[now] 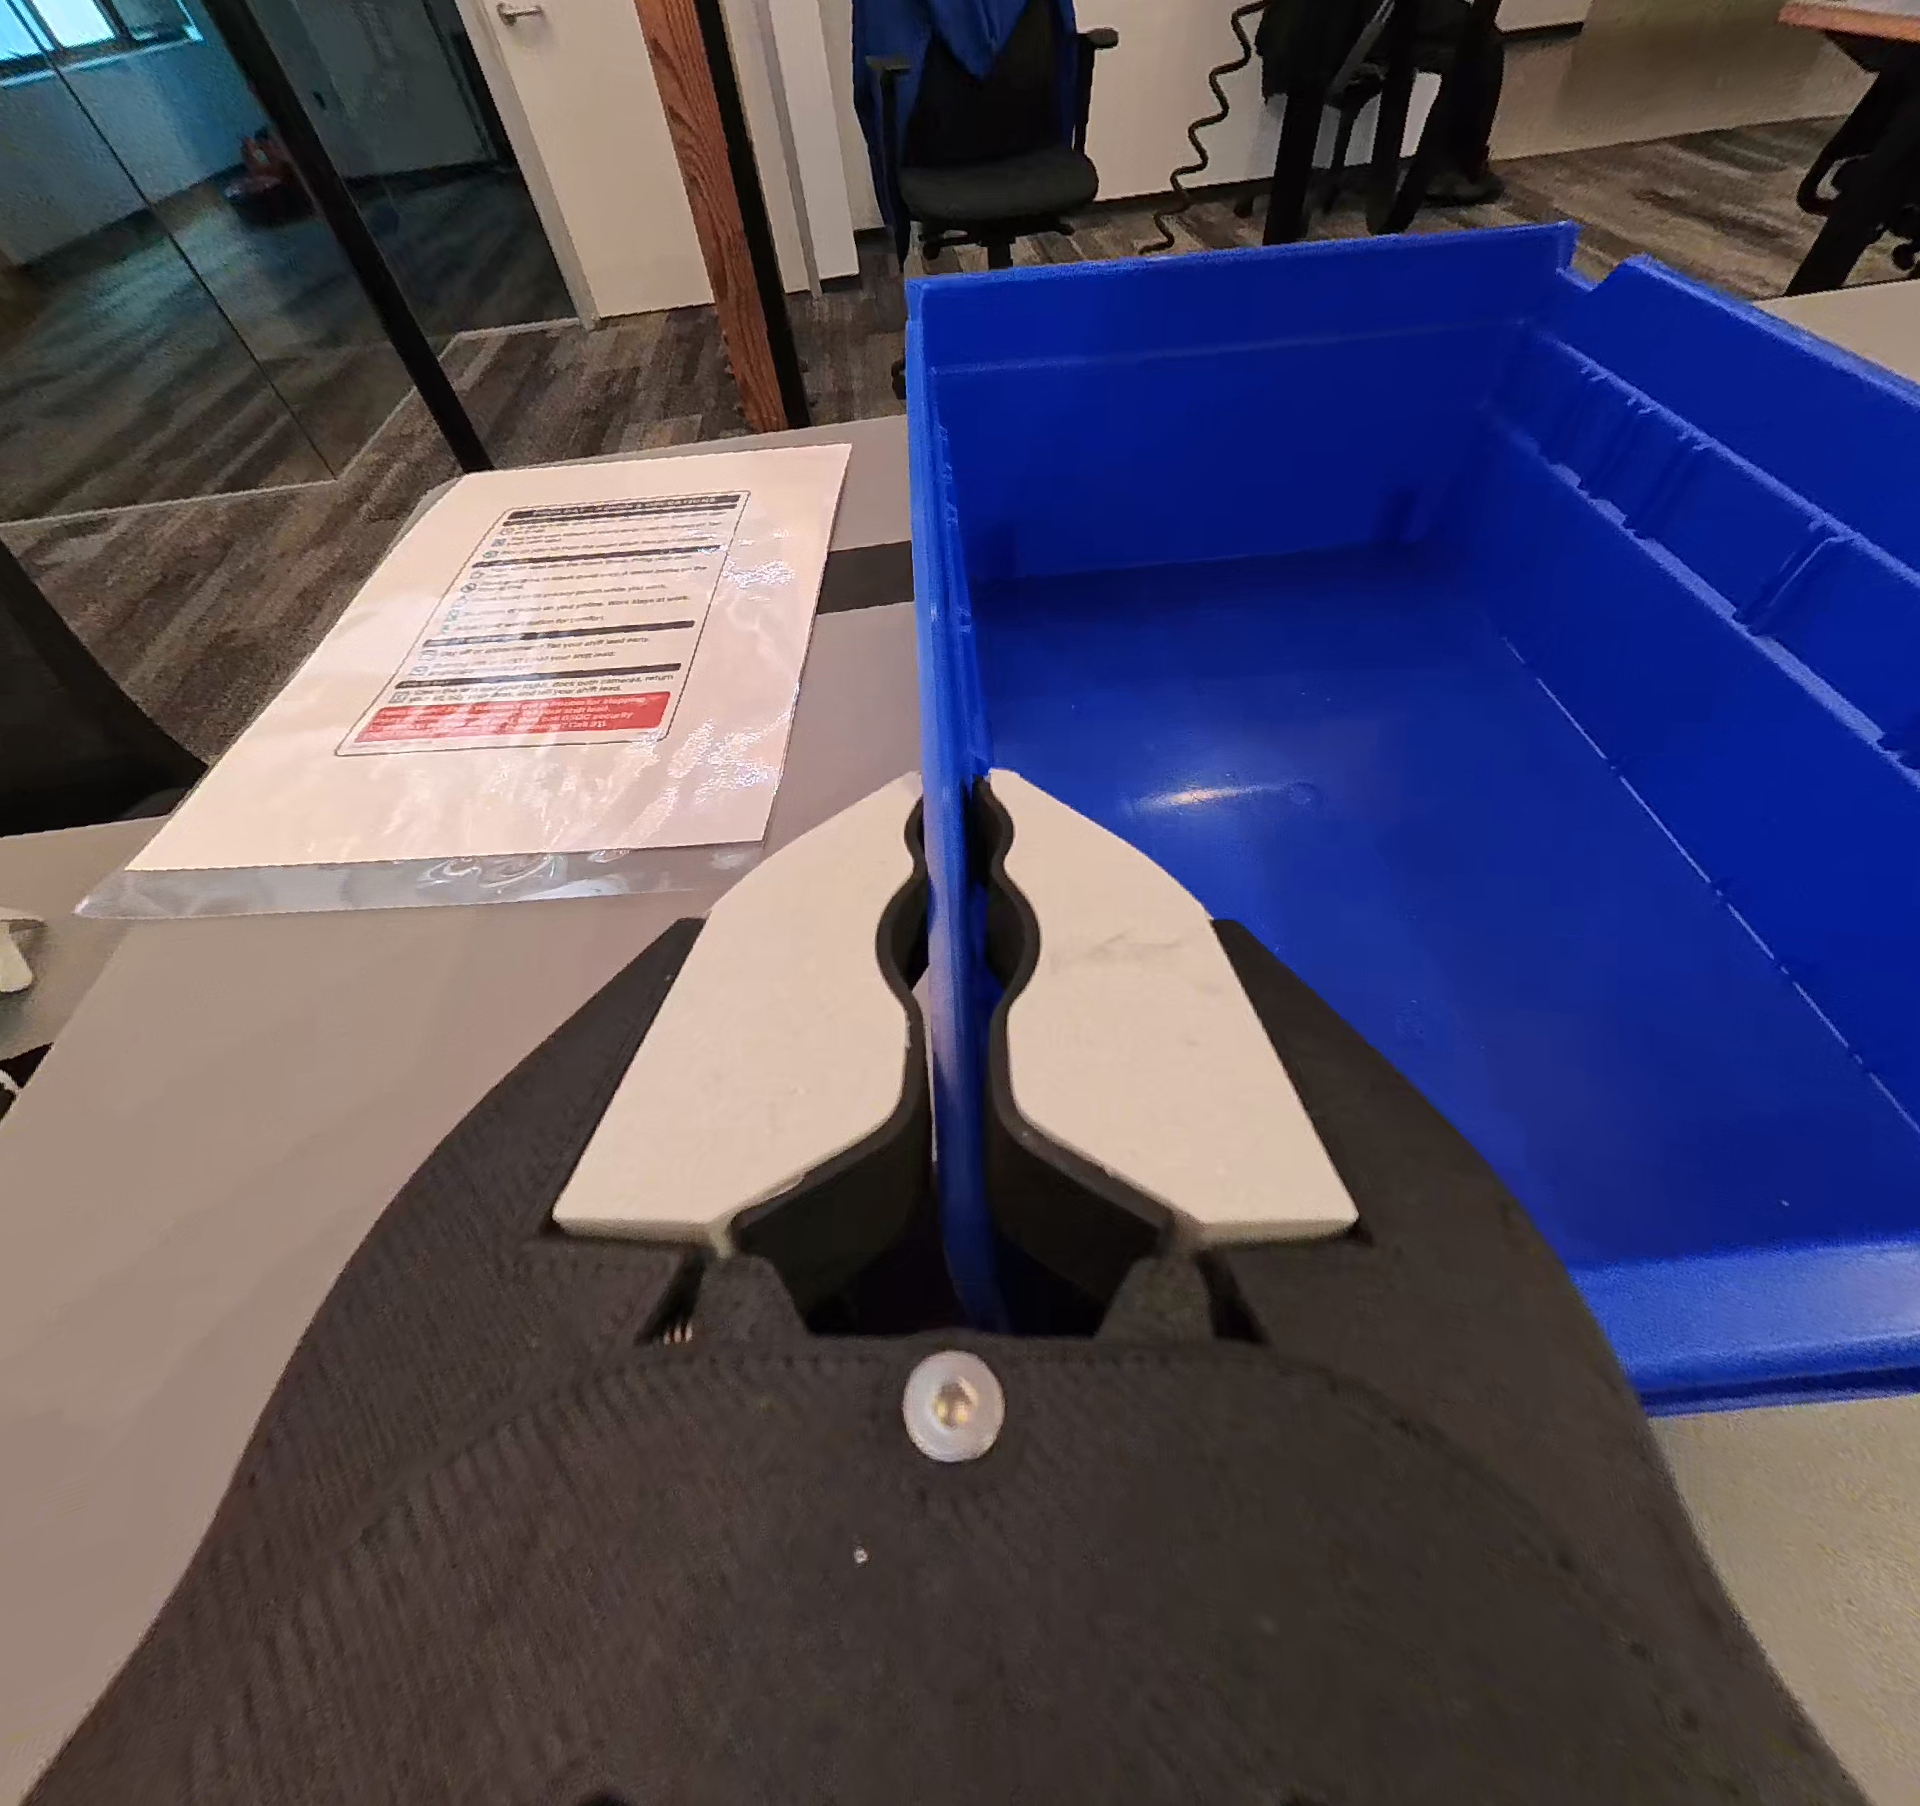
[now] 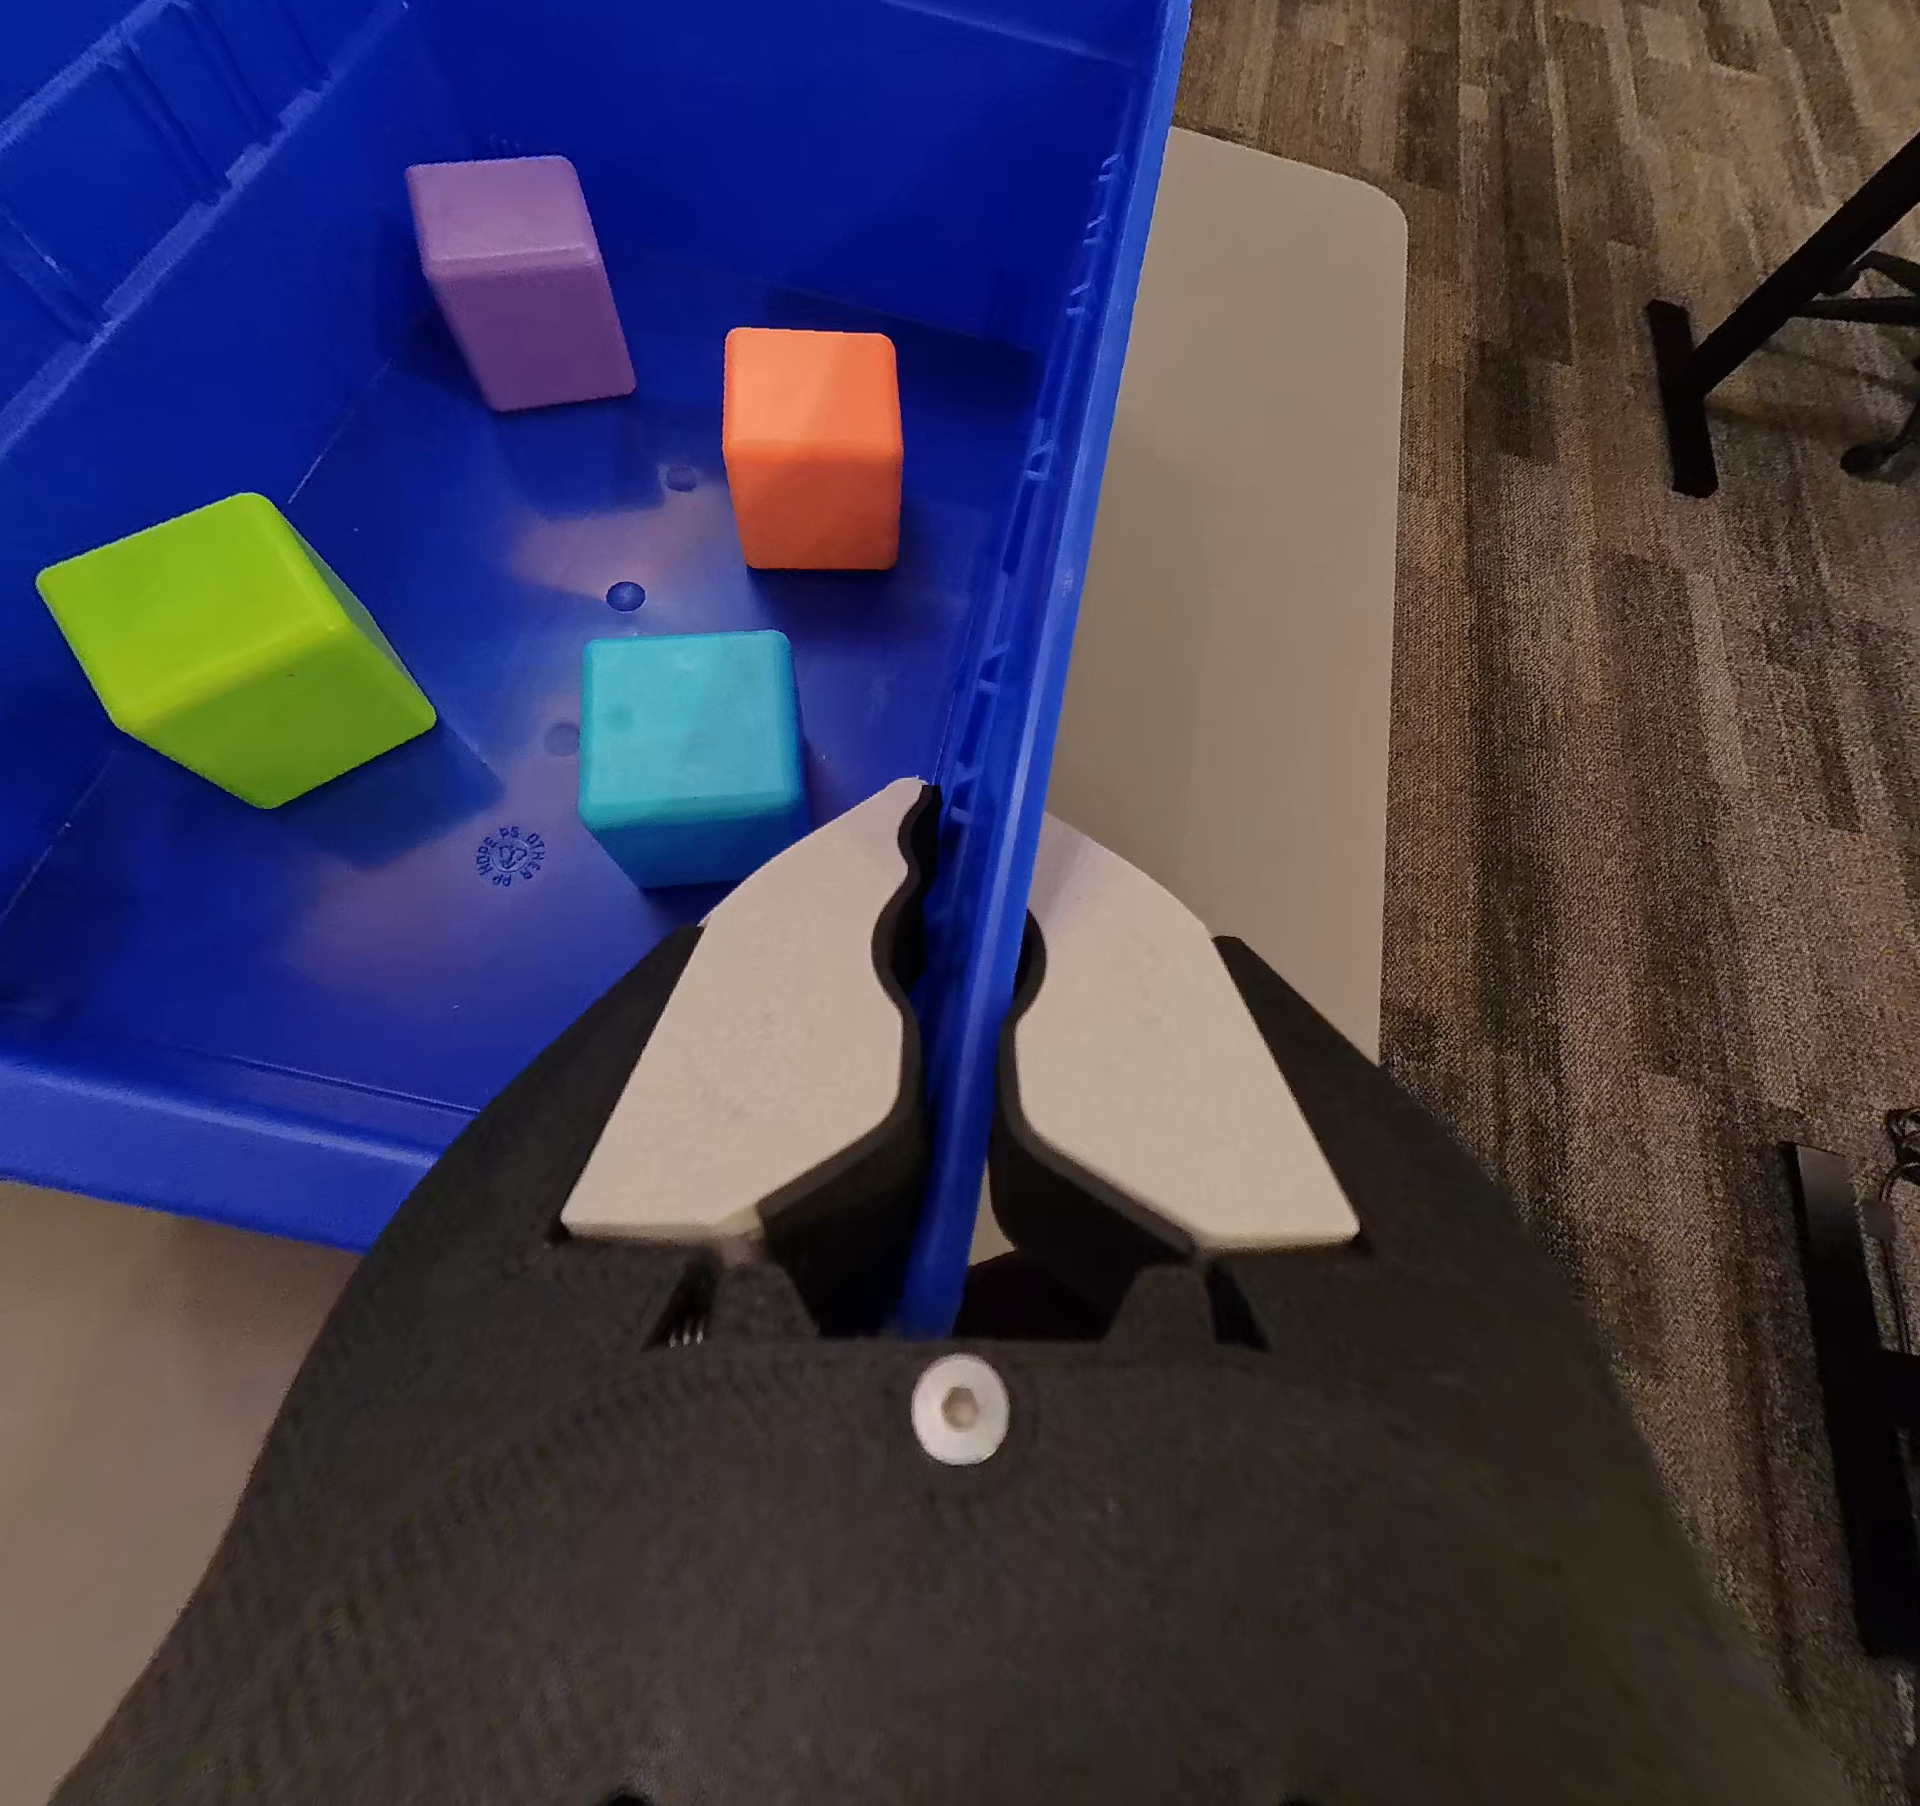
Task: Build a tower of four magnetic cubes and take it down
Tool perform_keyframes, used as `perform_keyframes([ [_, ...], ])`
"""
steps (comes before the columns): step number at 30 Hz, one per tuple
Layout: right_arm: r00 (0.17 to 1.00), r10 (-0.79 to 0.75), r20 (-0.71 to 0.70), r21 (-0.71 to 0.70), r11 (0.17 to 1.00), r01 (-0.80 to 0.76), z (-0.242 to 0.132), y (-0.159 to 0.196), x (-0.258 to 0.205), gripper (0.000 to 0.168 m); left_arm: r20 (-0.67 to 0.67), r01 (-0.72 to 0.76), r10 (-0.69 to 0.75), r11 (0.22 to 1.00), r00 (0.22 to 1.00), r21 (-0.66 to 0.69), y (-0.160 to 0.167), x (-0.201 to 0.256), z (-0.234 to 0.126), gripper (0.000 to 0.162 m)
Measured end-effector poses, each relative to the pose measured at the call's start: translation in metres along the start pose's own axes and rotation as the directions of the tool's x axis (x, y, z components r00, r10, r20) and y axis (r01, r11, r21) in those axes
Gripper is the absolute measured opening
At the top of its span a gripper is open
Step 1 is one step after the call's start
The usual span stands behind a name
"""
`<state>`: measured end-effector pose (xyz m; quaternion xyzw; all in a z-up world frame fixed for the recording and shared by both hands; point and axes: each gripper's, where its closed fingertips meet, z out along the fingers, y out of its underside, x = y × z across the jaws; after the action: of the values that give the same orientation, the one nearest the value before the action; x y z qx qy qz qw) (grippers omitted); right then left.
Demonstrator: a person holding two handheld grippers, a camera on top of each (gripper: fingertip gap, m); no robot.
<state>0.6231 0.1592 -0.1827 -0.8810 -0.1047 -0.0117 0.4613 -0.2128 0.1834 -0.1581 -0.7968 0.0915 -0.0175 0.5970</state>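
A blue plastic bin [image 1: 1351,821] stands on the grey table. My left gripper [image 1: 954,790] is shut on the bin's left wall [image 1: 940,613], one finger outside and one inside. My right gripper [image 2: 977,800] is shut on the bin's right wall [image 2: 1081,406] in the same way. In the right wrist view four cubes lie apart on the bin floor [image 2: 312,925]: a purple one [image 2: 520,281] at the back, an orange one [image 2: 812,447], a green one [image 2: 229,644] tilted at the left, and a cyan one [image 2: 691,748] next to my inner finger [image 2: 790,1008].
A laminated sheet [image 1: 540,676] lies on the table [image 1: 312,1081] left of the bin. The table's right edge [image 2: 1382,613] is close to the bin, with carpet floor beyond. An office chair [image 1: 987,146] and desk legs stand behind the table. About 85 cm separates my left fingertips from my right.
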Motion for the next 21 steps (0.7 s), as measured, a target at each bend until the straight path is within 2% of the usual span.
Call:
perform_keyframes([
  [11,1.0,0.007,0.007,-0.002,1.0,-0.007,-0.018,0.011,-0.011,0.007,0.028,-0.023,0.022,0.998,0.999,0.052,-0.014,-0.001,-0.01,0.004],
  [21,0.999,0.015,0.039,-0.007,1.0,-0.015,-0.046,0.029,-0.032,0.006,0.058,0.007,-0.014,0.993,0.998,0.117,-0.03,-0.014,-0.03,0.004],
])
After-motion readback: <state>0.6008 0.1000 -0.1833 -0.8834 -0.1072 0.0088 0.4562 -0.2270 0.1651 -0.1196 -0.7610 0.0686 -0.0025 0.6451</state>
